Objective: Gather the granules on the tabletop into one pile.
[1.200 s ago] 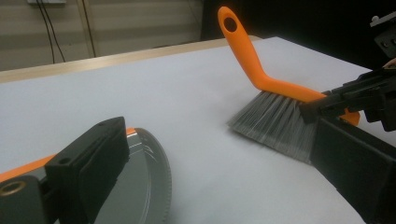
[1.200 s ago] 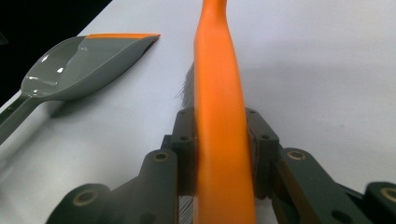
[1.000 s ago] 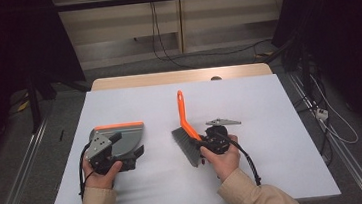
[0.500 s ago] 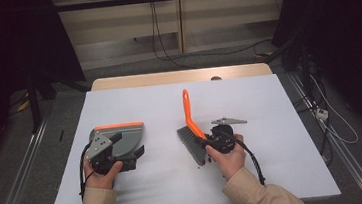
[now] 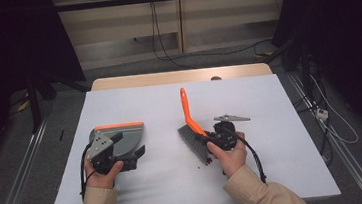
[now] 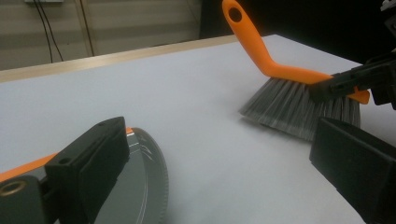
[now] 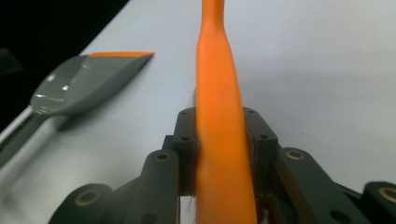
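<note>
Brush [image 5: 192, 131] clamped in right gripper [image 5: 212, 140], jaws pressed together on either side of its orange back just above the grey bristles; seen in the right gripper view as an orange bar [image 7: 219, 116] squeezed between the two dark pads [image 7: 187, 149]; bristles down on the white table [image 5: 176, 183] a little right of centre, handle slanting up and away toward the far edge, hanging hole at its tip; a few dark specks on the table just in front of the bristles.

Dustpan [image 5: 122, 138] flat on the table to the left, well apart from the brush, orange lip along its far edge, grey scoop facing the far side; left gripper [image 5: 126, 155] resting at its near end, hand [image 5: 103, 172] behind it; jaws standing wide apart in the left gripper view, one black jaw over the pan's grey rim [image 6: 149, 186], the other at the right of that view with bare table between; nothing pinched, though contact with the pan cannot be told.
</note>
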Demonstrator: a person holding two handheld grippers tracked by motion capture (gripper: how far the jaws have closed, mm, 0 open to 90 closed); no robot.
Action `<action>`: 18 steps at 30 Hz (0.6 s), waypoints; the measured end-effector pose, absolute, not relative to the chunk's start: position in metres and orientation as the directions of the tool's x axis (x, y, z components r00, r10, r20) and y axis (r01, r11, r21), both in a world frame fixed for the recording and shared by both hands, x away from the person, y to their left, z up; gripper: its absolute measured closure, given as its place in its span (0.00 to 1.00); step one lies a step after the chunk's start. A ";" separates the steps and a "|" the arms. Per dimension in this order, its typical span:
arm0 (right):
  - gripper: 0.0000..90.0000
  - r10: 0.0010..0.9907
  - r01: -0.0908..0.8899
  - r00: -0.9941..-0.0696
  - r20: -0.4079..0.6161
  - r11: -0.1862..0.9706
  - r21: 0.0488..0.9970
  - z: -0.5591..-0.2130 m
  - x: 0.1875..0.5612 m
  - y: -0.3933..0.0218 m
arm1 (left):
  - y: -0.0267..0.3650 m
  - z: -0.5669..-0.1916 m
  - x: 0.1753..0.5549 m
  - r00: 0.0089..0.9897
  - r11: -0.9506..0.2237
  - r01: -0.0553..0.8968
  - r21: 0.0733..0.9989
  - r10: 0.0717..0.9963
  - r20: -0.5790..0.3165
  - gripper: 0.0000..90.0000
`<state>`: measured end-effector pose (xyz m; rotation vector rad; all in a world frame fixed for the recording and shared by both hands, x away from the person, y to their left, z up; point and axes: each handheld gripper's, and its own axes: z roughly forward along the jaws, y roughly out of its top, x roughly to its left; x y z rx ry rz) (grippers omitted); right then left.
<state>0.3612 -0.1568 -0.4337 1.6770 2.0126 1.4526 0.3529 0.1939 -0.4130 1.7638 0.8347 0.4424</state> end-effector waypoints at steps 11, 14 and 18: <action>0.79 0.768 0.684 -0.439 0.467 -0.051 0.728 -0.433 0.350 -0.133 | 0.195 -0.413 0.353 0.684 -0.174 0.320 0.931 0.723 -0.100 0.05; 0.79 0.758 0.694 -0.451 0.472 -0.035 0.719 -0.438 0.345 -0.129 | 0.194 -0.413 0.353 0.684 -0.174 0.319 0.931 0.723 -0.100 0.05; 0.79 0.771 0.690 -0.450 0.451 -0.020 0.724 -0.441 0.345 -0.134 | 0.194 -0.413 0.353 0.684 -0.175 0.321 0.931 0.722 -0.101 0.05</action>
